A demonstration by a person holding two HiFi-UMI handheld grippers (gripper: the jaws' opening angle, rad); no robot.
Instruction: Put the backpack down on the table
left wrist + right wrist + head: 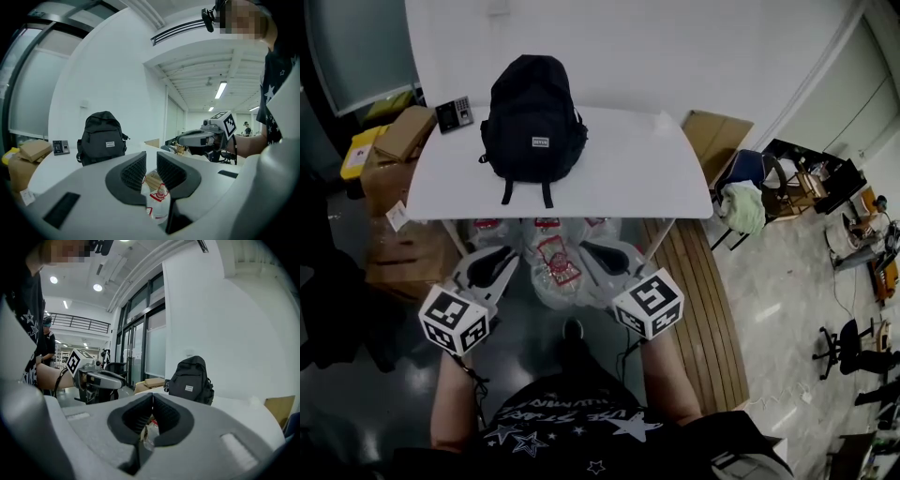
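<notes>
A black backpack (532, 117) stands upright on the white table (628, 169), towards its far left part, with its straps hanging toward the near edge. It also shows in the left gripper view (102, 138) and the right gripper view (190, 380). Both grippers are held off the table, in front of its near edge and well short of the backpack. My left gripper (492, 267) (151, 161) has a narrow gap between its jaws and nothing in it. My right gripper (600, 255) (152, 397) is shut and empty.
A black keypad device (454, 113) lies at the table's far left corner. Cardboard boxes (403, 136) stand left of the table. Clear plastic bags (553, 267) with red labels sit under the near edge. A chair with cloth (750, 197) and wooden planks (694, 300) are at right.
</notes>
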